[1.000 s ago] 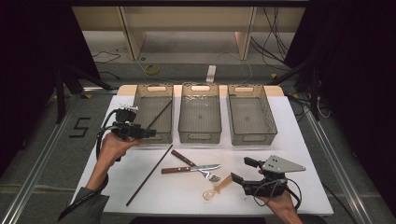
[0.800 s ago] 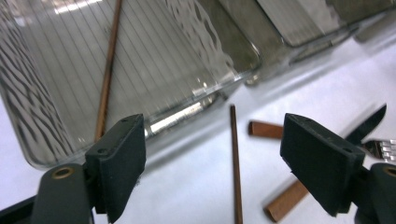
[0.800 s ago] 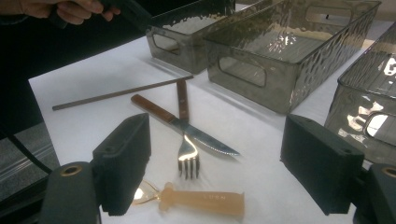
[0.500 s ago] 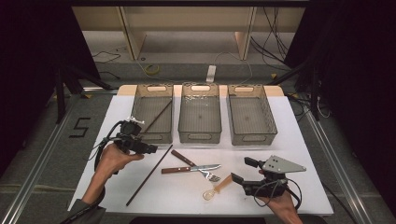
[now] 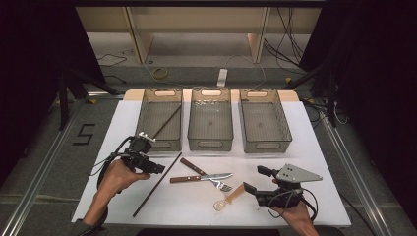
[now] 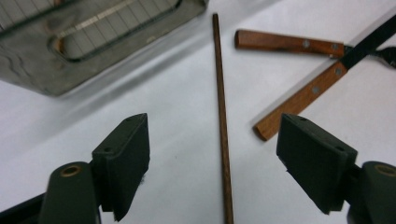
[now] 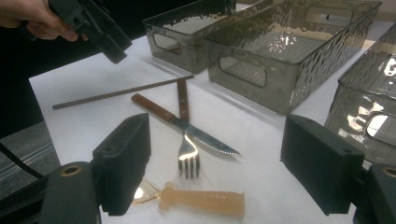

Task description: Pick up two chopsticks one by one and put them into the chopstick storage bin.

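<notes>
While hovering above the white table cover, left gripper with black, blocky, matte jaws spread wide and nothing between the pads; jaws just been closing a little. Below and beyond them in the left gripper view, a thin dark-brown chopstick, round and straight, wood-grained, lying flat on the cover and running through the gap between the jaws, nearer the right jaw's side than the middle, untouched by either. In the high view, same stick slanting from near left to far right, just right of the gripper. Second chopstick leaning inside the leftmost of three clear, dimpled plastic bins.

Right of the stick: knife and fork with riveted reddish wooden handles, crossed over each other, steel parts shiny. Near those, a translucent amber plastic spoon with a flat, squared handle.

Right gripper at near right, jaws likewise spread apart, empty, pointed left at the spoon, handle end just beside the jaws.
</notes>
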The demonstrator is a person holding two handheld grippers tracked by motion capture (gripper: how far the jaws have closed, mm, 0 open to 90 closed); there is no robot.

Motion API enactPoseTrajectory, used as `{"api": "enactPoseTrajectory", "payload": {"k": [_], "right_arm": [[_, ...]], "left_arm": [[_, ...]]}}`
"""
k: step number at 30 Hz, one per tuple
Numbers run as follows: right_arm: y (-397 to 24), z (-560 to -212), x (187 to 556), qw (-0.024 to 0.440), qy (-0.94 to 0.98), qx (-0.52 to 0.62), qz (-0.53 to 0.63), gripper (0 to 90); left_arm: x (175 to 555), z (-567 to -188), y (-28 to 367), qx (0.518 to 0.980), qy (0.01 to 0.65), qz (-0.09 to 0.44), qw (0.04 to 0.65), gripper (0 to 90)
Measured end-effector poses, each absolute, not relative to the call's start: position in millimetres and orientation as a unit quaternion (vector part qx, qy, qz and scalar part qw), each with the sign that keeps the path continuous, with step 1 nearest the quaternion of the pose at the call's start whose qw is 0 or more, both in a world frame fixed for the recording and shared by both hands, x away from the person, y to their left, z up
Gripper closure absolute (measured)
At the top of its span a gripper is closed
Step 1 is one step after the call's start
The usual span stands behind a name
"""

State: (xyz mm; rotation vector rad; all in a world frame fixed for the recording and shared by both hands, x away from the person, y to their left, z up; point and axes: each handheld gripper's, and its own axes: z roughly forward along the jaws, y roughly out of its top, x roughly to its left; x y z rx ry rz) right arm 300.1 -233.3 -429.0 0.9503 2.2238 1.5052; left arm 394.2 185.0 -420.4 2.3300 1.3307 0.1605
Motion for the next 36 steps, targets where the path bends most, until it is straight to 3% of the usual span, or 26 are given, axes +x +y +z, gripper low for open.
{"api": "enactPoseTrajectory", "payload": {"k": [36], "right_arm": [[-233, -429, 300, 0.147, 0.774, 0.329, 0.52, 25.1]], "left_arm": [[364, -454, 176, 0.882, 0.453, 0.015, 0.131, 64.8]]}}
